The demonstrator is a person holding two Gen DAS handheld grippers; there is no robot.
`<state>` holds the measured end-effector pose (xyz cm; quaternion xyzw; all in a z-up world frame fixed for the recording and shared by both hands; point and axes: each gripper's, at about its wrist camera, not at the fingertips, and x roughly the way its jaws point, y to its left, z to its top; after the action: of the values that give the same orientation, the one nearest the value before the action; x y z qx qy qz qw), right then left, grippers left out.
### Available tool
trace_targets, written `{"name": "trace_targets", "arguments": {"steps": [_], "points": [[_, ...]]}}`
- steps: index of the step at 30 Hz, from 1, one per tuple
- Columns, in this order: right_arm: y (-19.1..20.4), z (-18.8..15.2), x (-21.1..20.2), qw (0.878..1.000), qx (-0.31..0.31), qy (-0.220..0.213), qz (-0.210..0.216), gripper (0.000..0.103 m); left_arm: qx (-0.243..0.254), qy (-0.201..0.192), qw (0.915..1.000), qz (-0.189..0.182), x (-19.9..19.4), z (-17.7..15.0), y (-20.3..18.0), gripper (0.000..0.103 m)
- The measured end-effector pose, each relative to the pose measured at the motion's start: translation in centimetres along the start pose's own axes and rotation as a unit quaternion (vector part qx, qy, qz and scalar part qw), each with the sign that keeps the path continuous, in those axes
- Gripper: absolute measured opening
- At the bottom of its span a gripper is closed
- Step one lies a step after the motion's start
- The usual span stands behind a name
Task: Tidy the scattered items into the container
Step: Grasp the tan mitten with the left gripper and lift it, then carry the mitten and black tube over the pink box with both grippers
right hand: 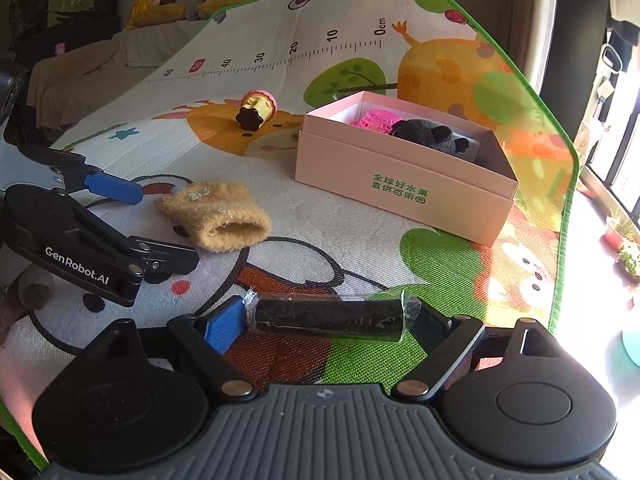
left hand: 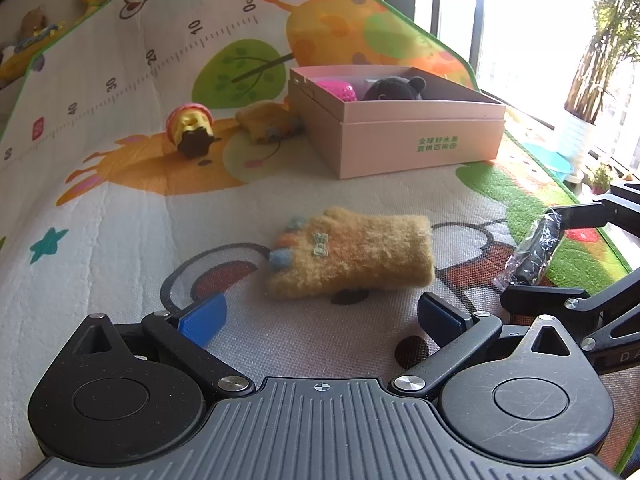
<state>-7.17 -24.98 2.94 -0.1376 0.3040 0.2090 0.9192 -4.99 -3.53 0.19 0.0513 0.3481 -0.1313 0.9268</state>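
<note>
Up close, left wrist view: left gripper [left hand: 322, 320] spread wide, nothing between its blue pads, low over the play mat [left hand: 120, 208]. Fuzzy yellow mitten [left hand: 352, 258] lies flat on the mat just ahead of the pads. Farther back — pink box [left hand: 416, 140], lid off, with a pink ball [left hand: 338, 88] and a dark plush toy [left hand: 396, 88] inside. A second yellow mitten [left hand: 268, 122] lies against the box's left side; a toy cupcake [left hand: 190, 126] is tipped over near it. At right edge, the right gripper [left hand: 532, 252] pinches a black roll in clear wrap [left hand: 530, 250].

Right wrist view: right gripper [right hand: 328, 316] closed on the ends of the wrapped roll [right hand: 328, 314], which lies crosswise between the pads, above the mat [right hand: 440, 264]. Box [right hand: 400, 188] ahead and right, well apart from the roll. Mitten [right hand: 218, 216] ahead left, open cuff facing the camera — left gripper [right hand: 156, 228] just beside it. Cupcake [right hand: 256, 108] beyond.
</note>
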Motion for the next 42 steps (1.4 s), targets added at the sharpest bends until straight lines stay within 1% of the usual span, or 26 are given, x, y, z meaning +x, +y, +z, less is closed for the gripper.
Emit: {"name": "trace_targets", "arguments": {"steps": [4,6,7,8,10,11,12,13,15,17,21,23,26,28,29,30,31,33,34,36,38,42], "points": [[-0.6,-0.6,-1.7,0.999,0.009,-0.024,-0.025,0.087,0.000,-0.001,1.0000,-0.003,0.0,-0.1,0.1,0.103],[-1.2,-0.9,-2.6,0.999,0.016,-0.030,-0.026,0.087,-0.005,0.003,1.0000,-0.005,-0.1,0.1,0.2,0.103],[-1.4,-1.0,-2.9,0.999,0.020,-0.030,-0.027,0.087,-0.017,0.003,0.9998,-0.006,-0.2,0.3,0.3,0.103],[-1.6,-1.2,-3.0,0.999,0.023,-0.030,-0.030,0.087,-0.034,-0.003,0.9992,-0.019,-0.5,0.5,0.3,0.103],[-2.1,-1.5,-3.1,0.999,0.031,-0.024,-0.032,0.087,-0.058,-0.032,0.9963,-0.054,-1.1,1.2,0.2,0.103],[-2.4,-1.7,-3.0,0.999,0.037,-0.019,-0.032,0.087,-0.057,-0.044,0.9957,-0.058,-1.2,1.6,-0.1,0.103],[-2.6,-1.8,-2.9,0.998,0.045,-0.014,-0.031,0.087,-0.048,-0.050,0.9961,-0.055,-1.1,2.1,-0.6,0.103],[-2.8,-1.9,-2.8,0.998,0.051,-0.010,-0.029,0.087,-0.032,-0.048,0.9973,-0.045,-0.8,2.6,-1.1,0.103],[-2.8,-2.2,-2.8,0.998,0.056,-0.006,-0.027,0.087,-0.001,-0.031,0.9994,-0.014,0.4,3.2,-1.9,0.103],[-2.7,-2.2,-2.9,0.998,0.054,-0.009,-0.023,0.087,0.015,-0.012,0.9998,0.000,1.7,3.4,-1.9,0.103],[-2.6,-2.2,-3.1,0.999,0.047,-0.015,-0.019,0.087,0.009,0.014,0.9998,-0.010,3.3,3.4,-1.2,0.103],[-2.7,-2.2,-2.9,0.998,0.051,-0.011,-0.017,0.087,0.002,0.014,0.9998,-0.014,3.5,3.3,-1.0,0.103],[-2.8,-2.3,-2.6,0.998,0.057,-0.005,-0.013,0.087,-0.002,0.008,0.9995,-0.032,3.5,3.4,-1.1,0.103],[-2.7,-2.3,-2.6,0.998,0.056,-0.003,-0.013,0.087,0.005,0.007,0.9995,-0.029,3.5,3.3,-1.4,0.100],[-2.7,-2.3,-2.6,0.998,0.055,-0.003,-0.014,0.087,0.011,0.005,0.9996,-0.025,3.4,3.2,-1.5,0.092],[-2.7,-2.3,-2.6,0.998,0.054,-0.003,-0.015,0.087,0.014,0.002,0.9996,-0.024,3.2,3.2,-1.7,0.088],[-2.7,-2.3,-2.6,0.998,0.053,-0.003,-0.016,0.087,0.015,0.000,0.9996,-0.024,3.1,3.2,-1.7,0.086],[-2.6,-2.2,-2.7,0.999,0.052,-0.003,-0.016,0.087,0.017,-0.003,0.9996,-0.022,2.8,3.1,-1.8,0.074],[-2.5,-2.2,-2.7,0.999,0.051,-0.003,-0.016,0.087,0.018,-0.004,0.9995,-0.024,2.6,3.0,-1.8,0.071],[-2.4,-2.1,-2.9,0.999,0.049,-0.005,-0.015,0.087,0.019,-0.006,0.9994,-0.027,2.2,2.9,-1.9,0.059],[-2.3,-2.1,-3.0,0.999,0.047,-0.007,-0.017,0.087,0.017,-0.005,0.9993,-0.033,1.9,2.8,-2.0,0.057],[-2.3,-2.0,-3.3,0.999,0.044,-0.010,-0.020,0.087,0.018,-0.002,0.9988,-0.044,0.8,2.3,-2.5,0.056]]}}
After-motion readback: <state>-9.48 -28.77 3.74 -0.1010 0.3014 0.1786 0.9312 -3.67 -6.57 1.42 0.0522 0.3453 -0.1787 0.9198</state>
